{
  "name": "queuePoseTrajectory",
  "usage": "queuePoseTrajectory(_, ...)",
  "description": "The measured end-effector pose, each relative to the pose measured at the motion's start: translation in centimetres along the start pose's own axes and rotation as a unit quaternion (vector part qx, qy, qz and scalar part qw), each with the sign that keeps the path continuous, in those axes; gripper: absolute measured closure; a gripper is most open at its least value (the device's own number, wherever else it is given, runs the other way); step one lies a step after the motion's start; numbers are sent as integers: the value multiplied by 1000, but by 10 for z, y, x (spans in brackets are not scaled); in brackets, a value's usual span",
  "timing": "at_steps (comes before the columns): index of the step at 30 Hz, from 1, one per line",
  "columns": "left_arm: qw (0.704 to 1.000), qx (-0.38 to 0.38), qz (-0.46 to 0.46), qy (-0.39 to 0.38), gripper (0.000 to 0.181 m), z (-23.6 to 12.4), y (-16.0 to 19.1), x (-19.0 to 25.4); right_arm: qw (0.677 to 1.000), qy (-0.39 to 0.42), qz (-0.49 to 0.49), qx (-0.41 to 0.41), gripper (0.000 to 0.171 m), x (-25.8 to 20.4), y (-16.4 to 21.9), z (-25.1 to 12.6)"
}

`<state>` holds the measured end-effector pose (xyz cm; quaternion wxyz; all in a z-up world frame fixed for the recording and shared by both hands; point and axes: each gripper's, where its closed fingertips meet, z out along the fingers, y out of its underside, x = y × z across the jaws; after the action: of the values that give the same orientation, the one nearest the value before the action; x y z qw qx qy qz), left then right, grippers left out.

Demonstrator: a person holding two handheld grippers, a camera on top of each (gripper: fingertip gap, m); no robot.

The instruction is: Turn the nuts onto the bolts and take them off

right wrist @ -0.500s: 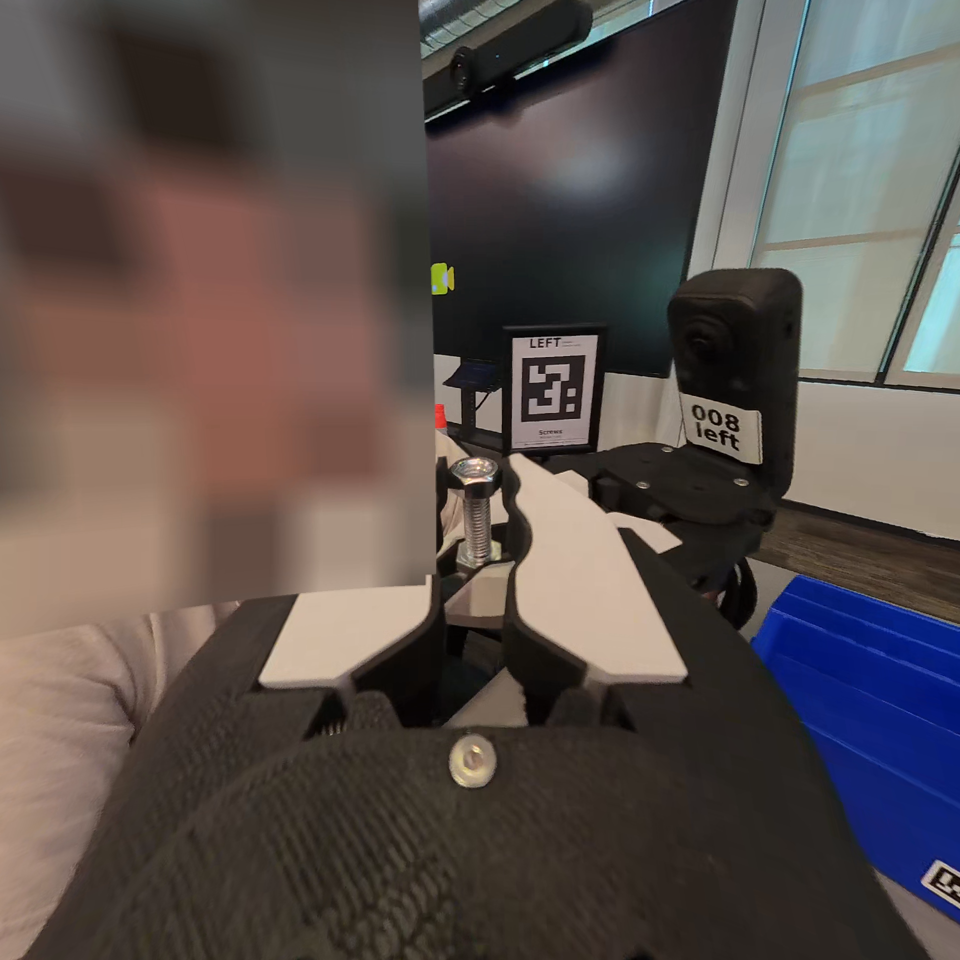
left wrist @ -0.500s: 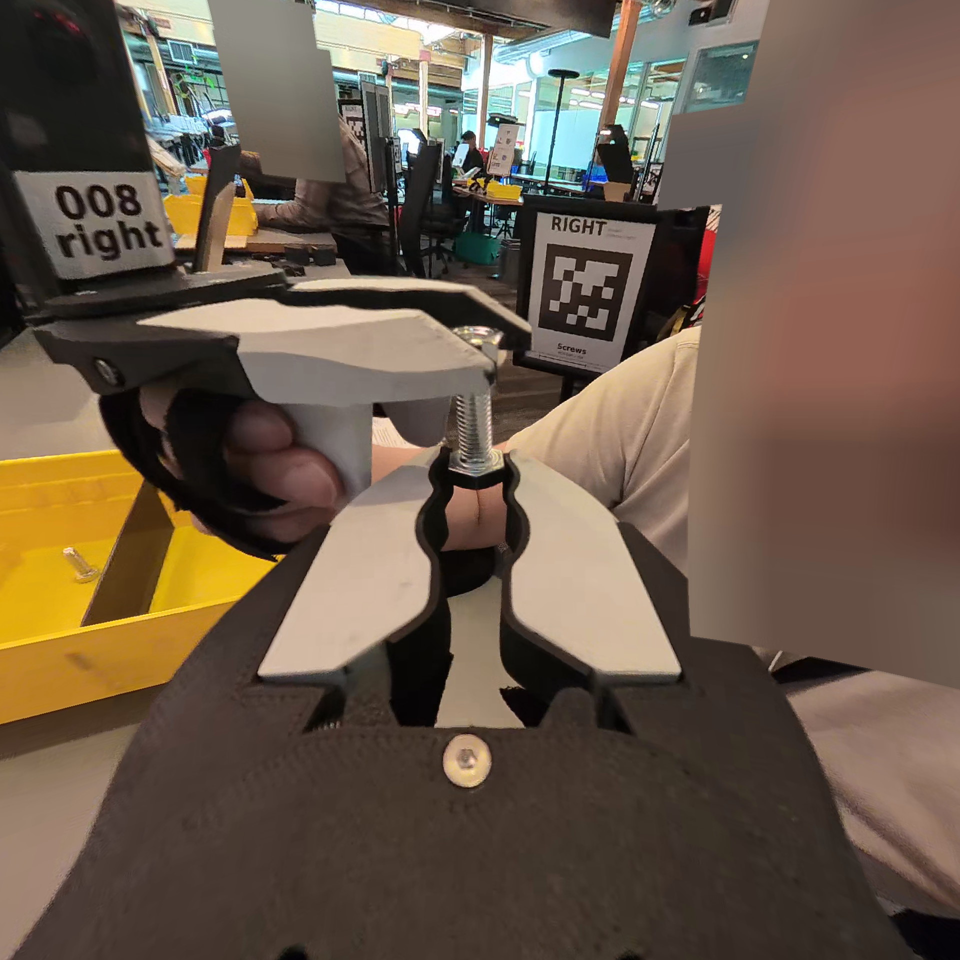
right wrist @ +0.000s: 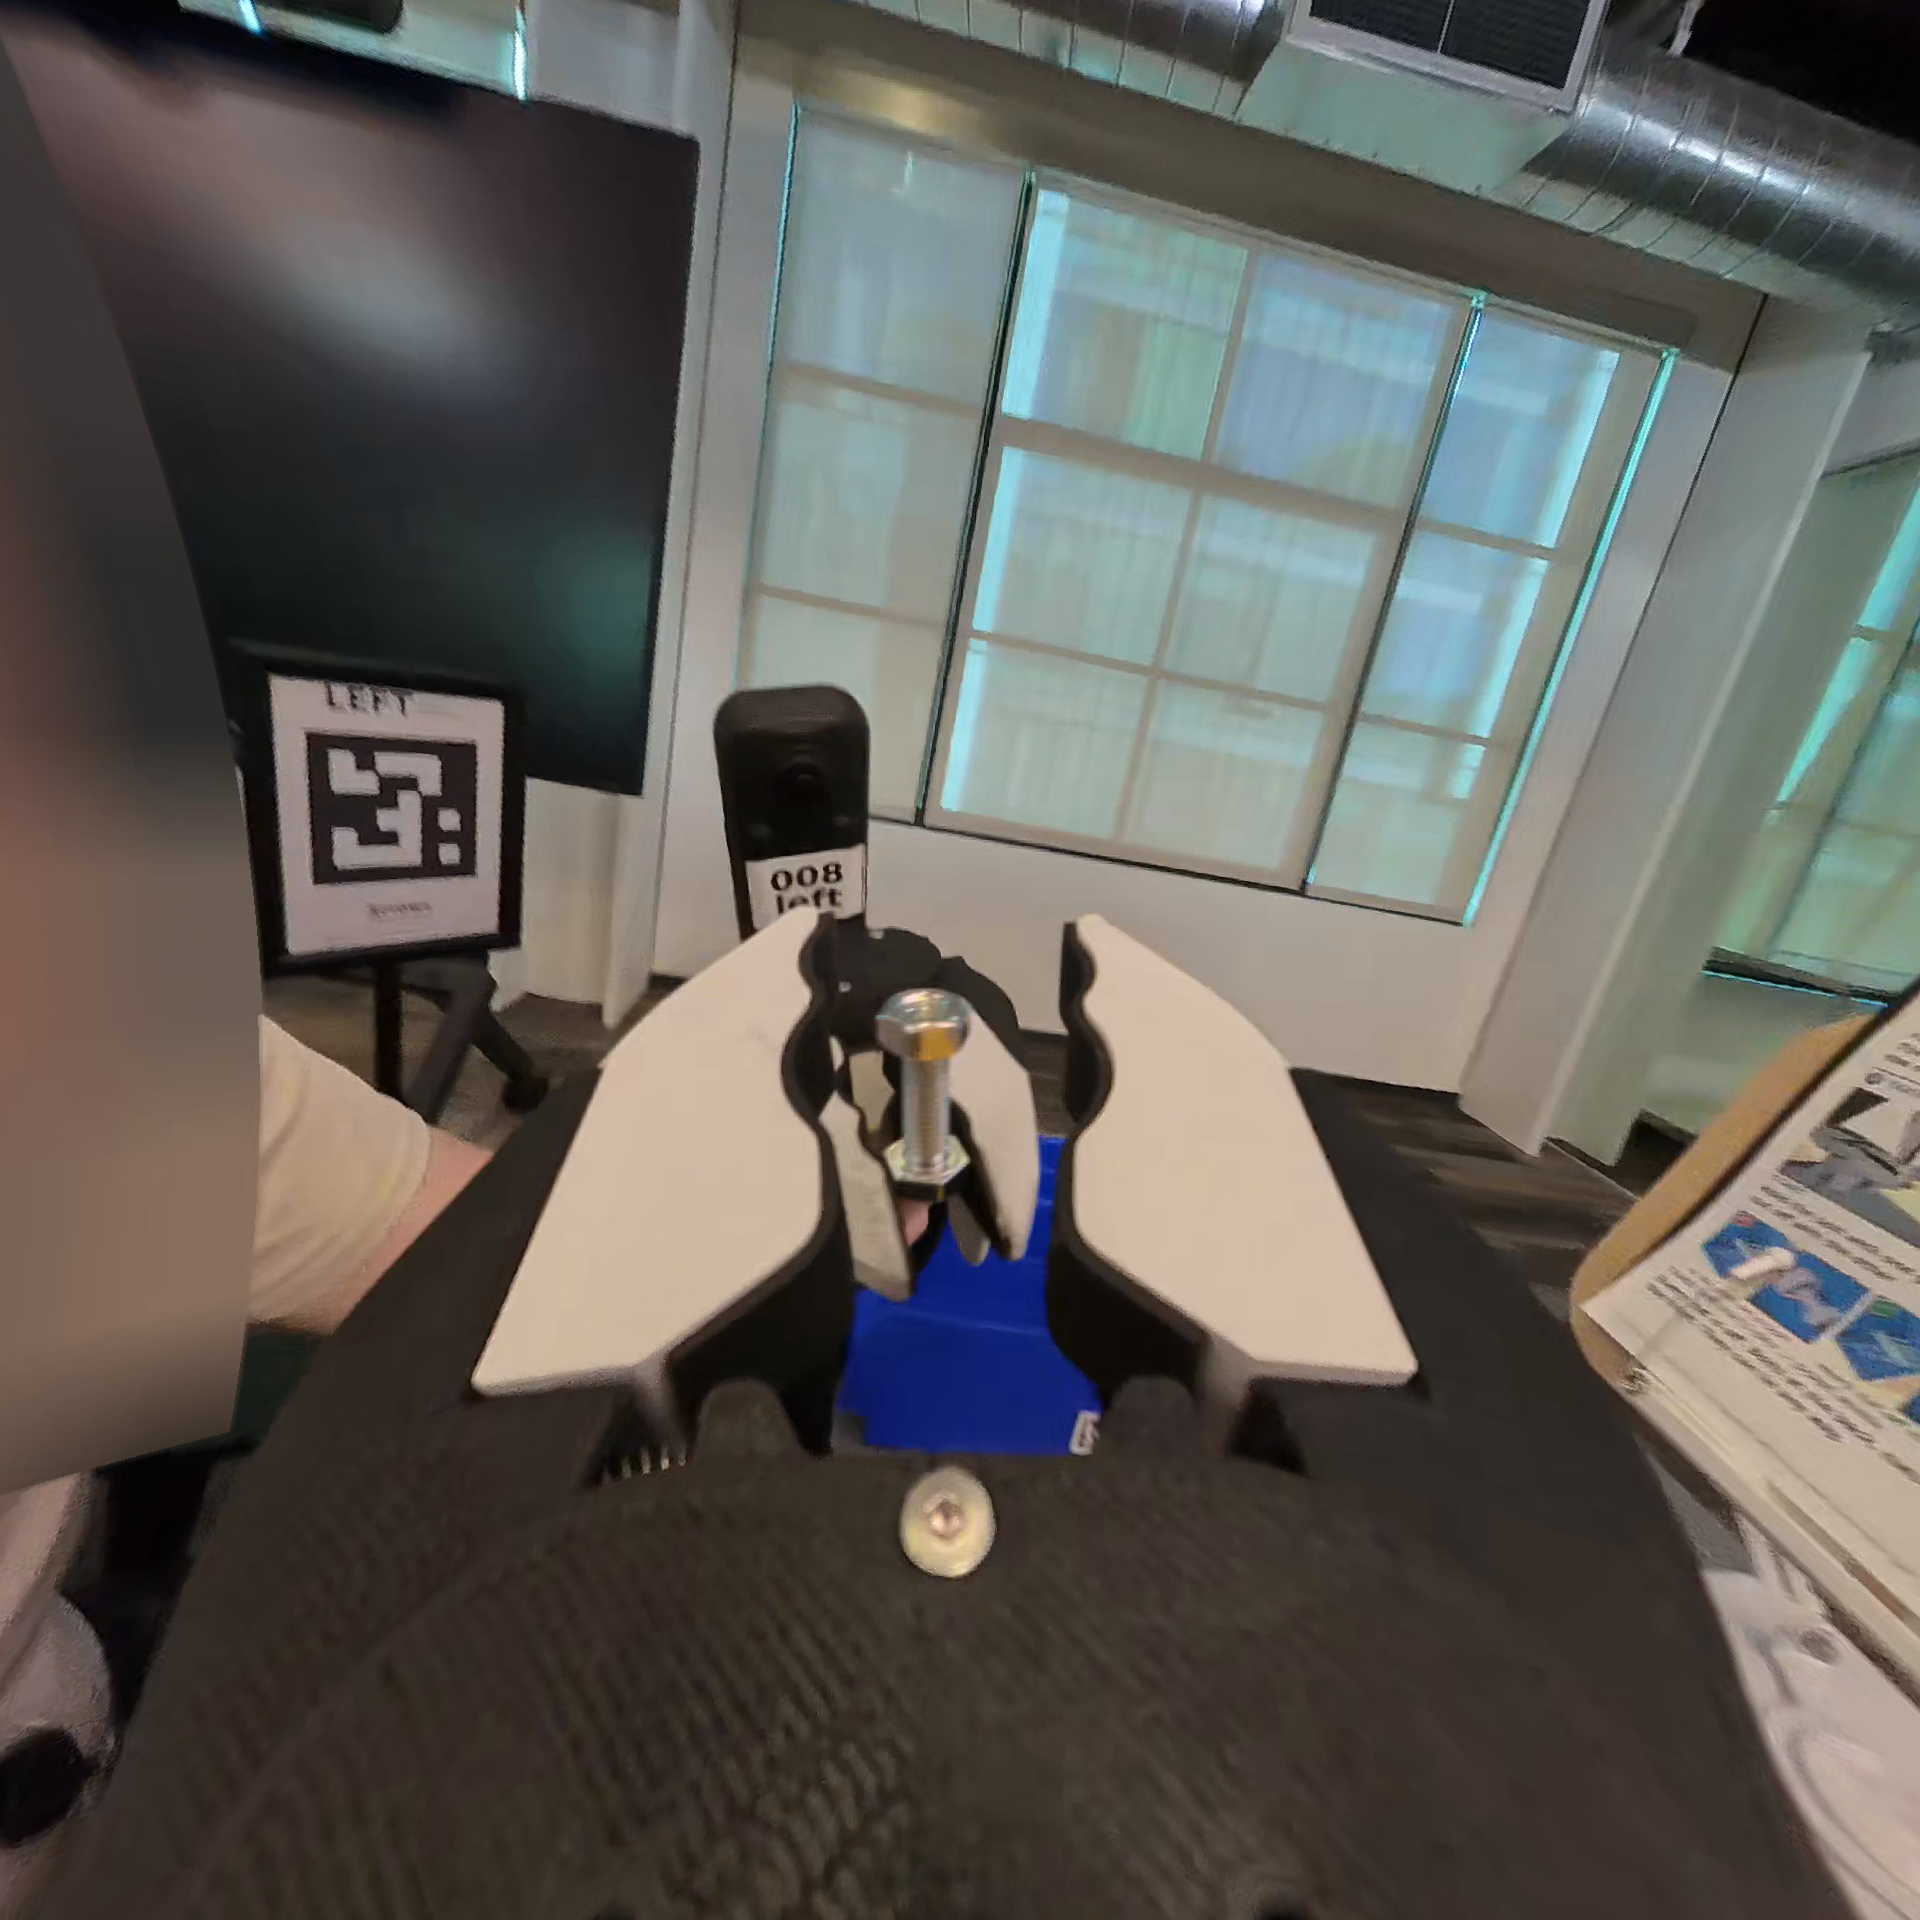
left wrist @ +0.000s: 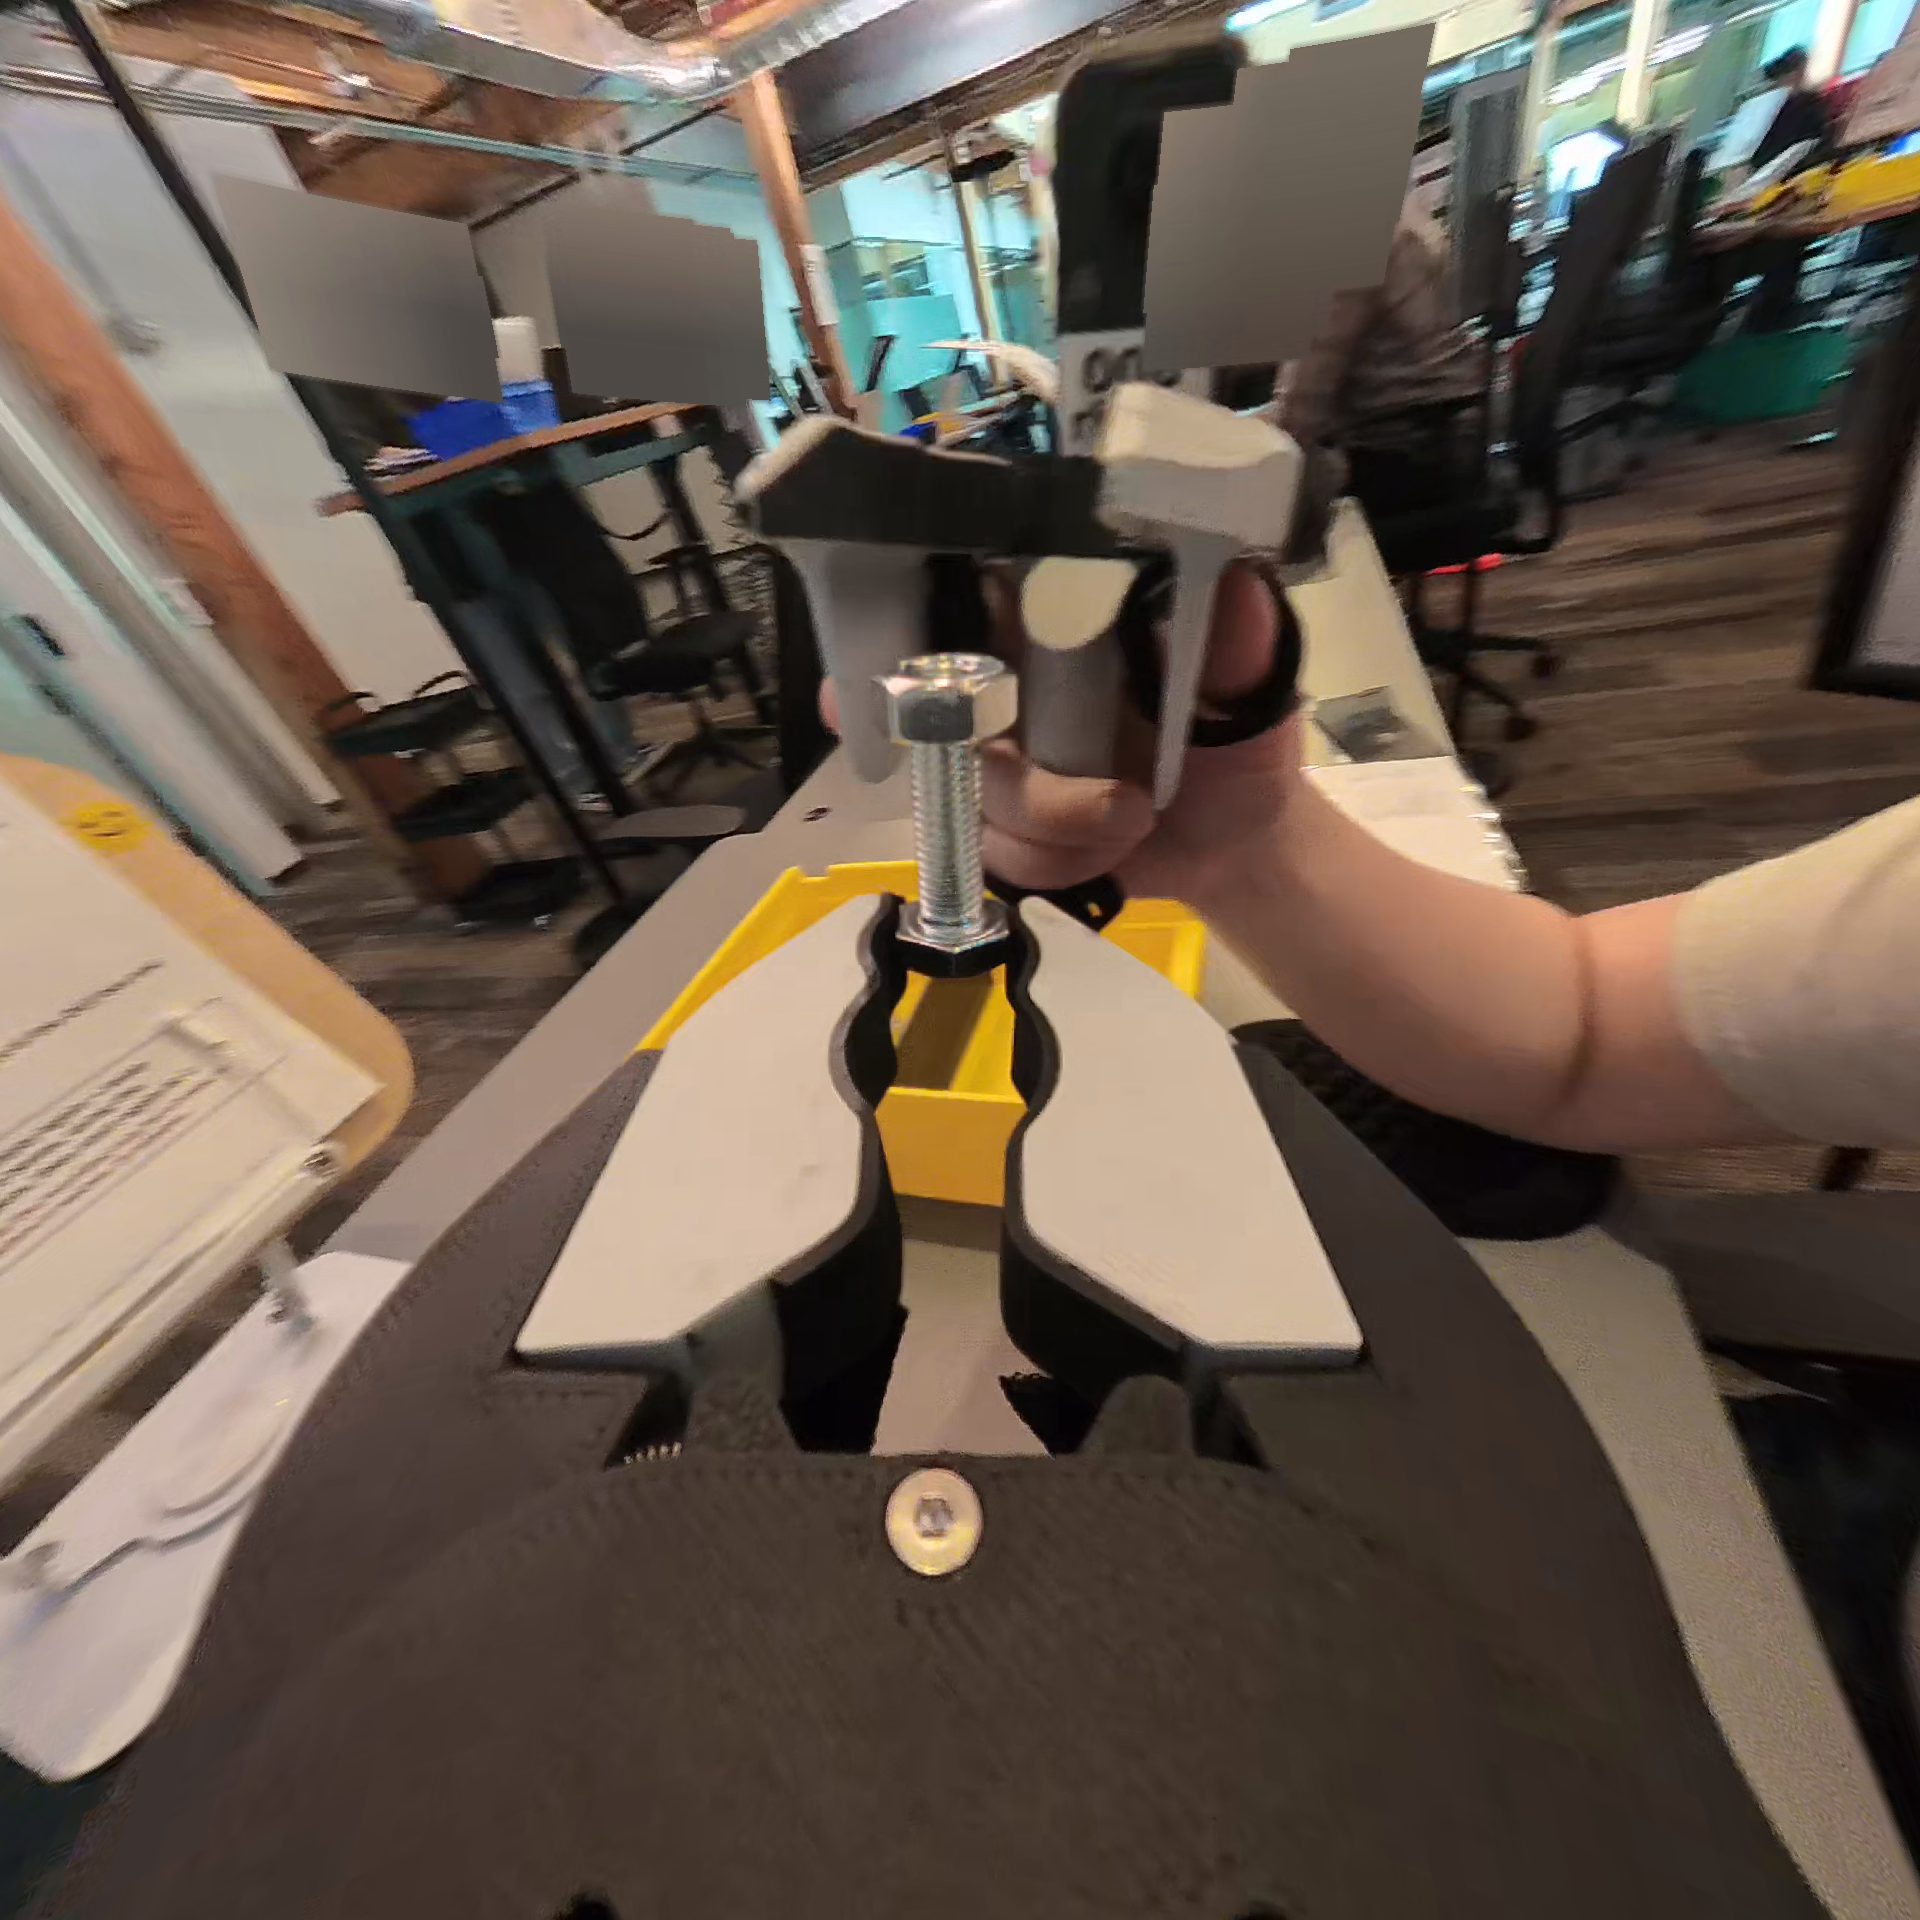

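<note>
Our left gripper (left wrist: pixel 948 940) has its jaws drawn nearly together at the tips, pinching the nut (left wrist: pixel 948 928) that sits at the low end of the bolt (left wrist: pixel 943 790); the bolt stands upright from the tips toward twelve o'clock, its hex head on top. Our right gripper (right wrist: pixel 940 971) stands with its jaws spread wide and holds nothing: in the right wrist view the bolt rises in the gap between the two fingers and touches neither. Going outward in the left wrist view, the right gripper shows at about one o'clock beyond the bolt head, seen end-on with a hand (left wrist: pixel 1122 800) around its handle, and we cannot tell there how near its fingers come to the head. A yellow bin (left wrist: pixel 935 1127) lies on the grey table (left wrist: pixel 665 935) under the left fingers, visible through the gap between them. Only the right wrist view shows the left gripper from the front, closed on the nut, with its black camera (right wrist: pixel 795 800) behind at twelve o'clock and a blue bin (right wrist: pixel 961 1361) below. A framed marker sign (right wrist: pixel 390 805) stands at ten o'clock there, and a clipboard with printed sheets (right wrist: pixel 1787 1278) crowds the edge at three o'clock.
</note>
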<state>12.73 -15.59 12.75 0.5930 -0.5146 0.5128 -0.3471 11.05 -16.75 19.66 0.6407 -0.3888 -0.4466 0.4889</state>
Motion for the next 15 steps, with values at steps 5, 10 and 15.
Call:
queuePoseTrajectory(5,996,-9,38,-80,164,-2,2,-17,995,51,-55,-65,136,0,13,8)
queuePoseTrajectory(10,993,-12,54,-102,164,-3,1,-19,989,82,-66,-107,146,7,26,10)
queuePoseTrajectory(15,999,10,39,10,164,0,-6,13,994,-46,-8,-98,153,-22,20,5)
